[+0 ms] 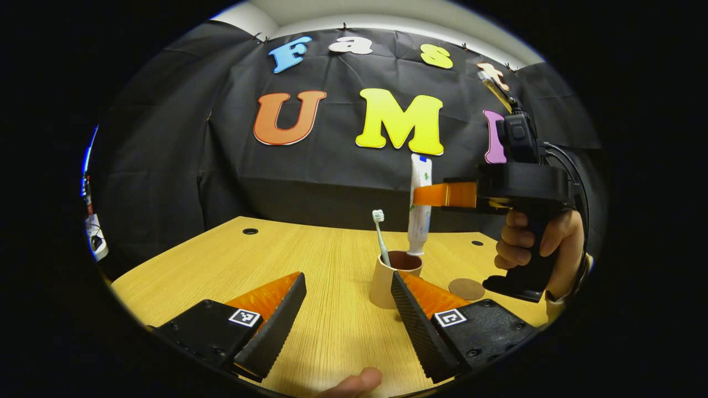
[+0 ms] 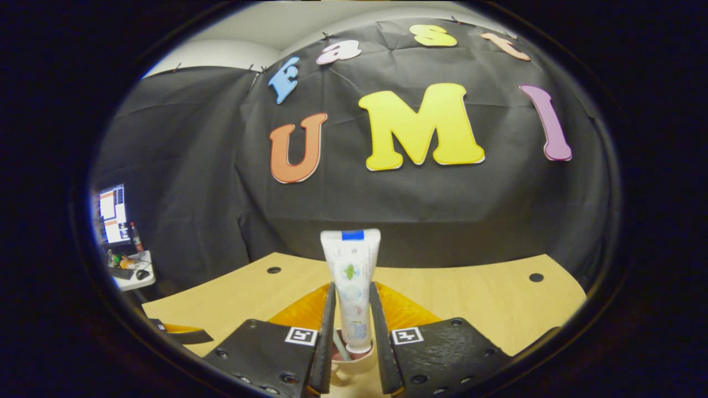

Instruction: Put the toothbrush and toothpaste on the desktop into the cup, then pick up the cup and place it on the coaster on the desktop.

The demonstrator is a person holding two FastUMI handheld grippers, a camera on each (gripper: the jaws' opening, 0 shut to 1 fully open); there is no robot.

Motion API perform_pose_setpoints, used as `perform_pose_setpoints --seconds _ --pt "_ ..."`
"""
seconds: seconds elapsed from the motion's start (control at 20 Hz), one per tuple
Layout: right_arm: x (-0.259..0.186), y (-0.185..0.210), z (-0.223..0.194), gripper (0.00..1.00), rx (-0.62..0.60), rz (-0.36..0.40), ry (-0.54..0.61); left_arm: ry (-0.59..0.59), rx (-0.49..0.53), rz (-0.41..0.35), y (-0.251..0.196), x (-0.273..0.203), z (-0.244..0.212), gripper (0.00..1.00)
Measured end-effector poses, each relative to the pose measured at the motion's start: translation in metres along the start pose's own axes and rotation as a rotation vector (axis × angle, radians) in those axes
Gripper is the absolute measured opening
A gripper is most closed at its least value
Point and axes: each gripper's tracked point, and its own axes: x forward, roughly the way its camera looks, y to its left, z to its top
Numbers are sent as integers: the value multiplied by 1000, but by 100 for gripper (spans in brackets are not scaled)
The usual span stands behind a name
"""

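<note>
- Holding the toothpaste (image 2: 350, 287) upright in my right claw (image 2: 352, 337), I am seeing both fingers (image 2: 327, 331) pressing on the tube's sides
- I am reading the tube's long axis as vertical, cap end pointing down and flat crimped end pointing up
- I am seeing the cap end hanging just at the mouth of the cup (image 1: 394, 278), a little toward its far side in the left gripper view; in the right gripper view the cup's rim (image 2: 354, 362) is showing directly below the tube, between my fingers
- I am judging that the coming move turns on that one line: tube straight above the opening, so a straight descent along its own axis should seat it; whether the cap is already inside the rim I cannot tell
- I am seeing the toothbrush (image 1: 380, 239) already standing in the cup, leaning on the left of the rim, bristle head up
- I am keeping my left claw (image 1: 348, 315) released, jaws wide apart, low over the surface (image 1: 310, 260), with the cup just ahead by its right finger
- I am noting the coaster (image 1: 466, 288) lying flat just right of the cup, nearer the right hand (image 1: 534, 243), and the cup is not on it
</note>
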Motion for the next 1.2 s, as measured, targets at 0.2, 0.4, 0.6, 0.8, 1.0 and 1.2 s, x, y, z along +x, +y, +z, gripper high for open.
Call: perform_pose_setpoints --seconds 0.2,0.4,0.6,0.8,1.0,1.2 --pt "-21 -1 14 70 -13 2 -38 14 10 -5 -7 2 0 98" --pt "-44 -14 22 85 -9 -13 -60 19 28 -12 -19 5 0 98" --pt "-71 -31 26 93 -19 -33 -81 45 40 -29 -33 15 -2 98" --pt "-106 -53 21 93 -56 -80 -124 115 29 -60 -52 32 0 98" --pt "-140 -75 6 93 -48 -121 -126 176 62 -106 -76 49 5 98" --pt "-172 -102 -3 93 -27 -177 -140 302 67 -136 -96 64 3 98"
